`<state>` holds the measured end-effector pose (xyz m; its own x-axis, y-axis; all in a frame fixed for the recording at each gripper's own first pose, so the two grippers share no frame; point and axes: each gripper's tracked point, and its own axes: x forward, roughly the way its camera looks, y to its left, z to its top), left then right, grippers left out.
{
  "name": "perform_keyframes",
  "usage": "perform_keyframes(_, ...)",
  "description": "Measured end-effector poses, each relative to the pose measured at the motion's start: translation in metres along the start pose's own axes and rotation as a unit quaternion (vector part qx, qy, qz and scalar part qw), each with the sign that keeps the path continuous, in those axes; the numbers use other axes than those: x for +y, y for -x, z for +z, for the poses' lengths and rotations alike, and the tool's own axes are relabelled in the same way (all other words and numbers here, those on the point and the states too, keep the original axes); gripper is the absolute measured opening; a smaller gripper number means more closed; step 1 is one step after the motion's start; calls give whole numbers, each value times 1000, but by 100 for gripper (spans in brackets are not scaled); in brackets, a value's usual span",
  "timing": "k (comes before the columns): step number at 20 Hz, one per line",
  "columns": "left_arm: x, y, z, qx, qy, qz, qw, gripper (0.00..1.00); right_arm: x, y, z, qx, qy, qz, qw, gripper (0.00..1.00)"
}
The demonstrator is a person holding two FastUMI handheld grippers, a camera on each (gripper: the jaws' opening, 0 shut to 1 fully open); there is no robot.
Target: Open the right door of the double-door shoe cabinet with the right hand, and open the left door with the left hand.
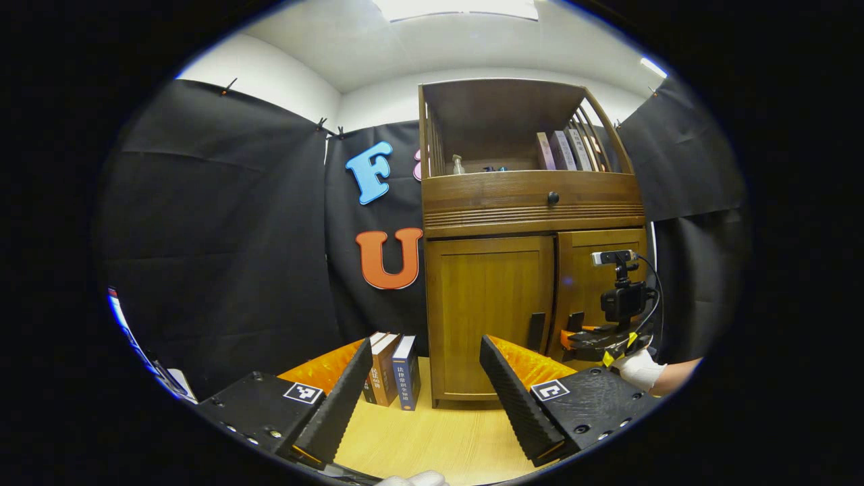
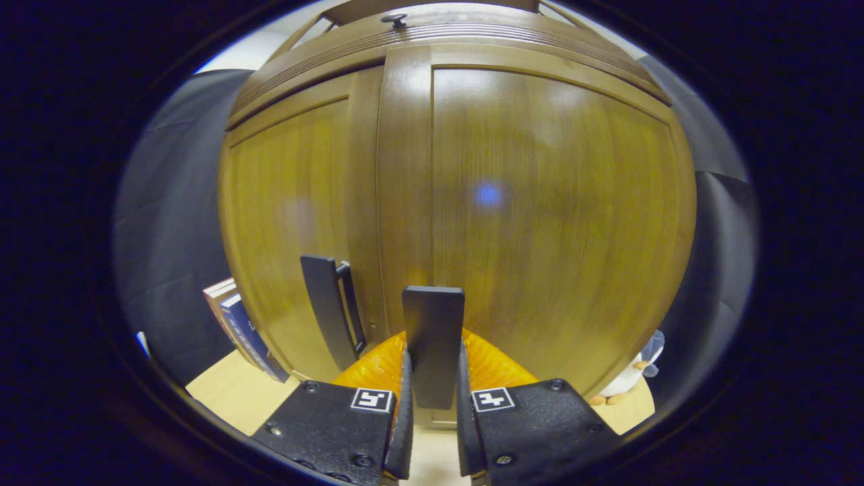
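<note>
Left gripper (image 1: 422, 398), fingers spread wide, well short of cabinet (image 1: 530, 270). Both doors closed. Right gripper (image 1: 574, 337) at right door handle (image 1: 575, 321).

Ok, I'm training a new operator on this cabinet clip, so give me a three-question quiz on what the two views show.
1. True or false: the right gripper has its fingers closed on the right door handle.
2. The left gripper is: A) open, off the cabinet; B) shut on the left door handle.
3. What stands left of the cabinet on the table?

Key: 1 true; 2 A; 3 books.
</note>
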<state>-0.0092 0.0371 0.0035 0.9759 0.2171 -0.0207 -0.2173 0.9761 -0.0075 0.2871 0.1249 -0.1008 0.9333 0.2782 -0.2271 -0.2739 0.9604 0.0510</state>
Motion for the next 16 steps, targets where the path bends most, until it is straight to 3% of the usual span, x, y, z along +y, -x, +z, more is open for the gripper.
perform_keyframes(7,-4,16,-3,0,0,-33,999,96,-10,57,-18,0,3,-4,1000,28)
perform_keyframes(16,-31,27,-4,-7,-4,-111,994,96,-46,132,-40,2,-18,-51,999,29)
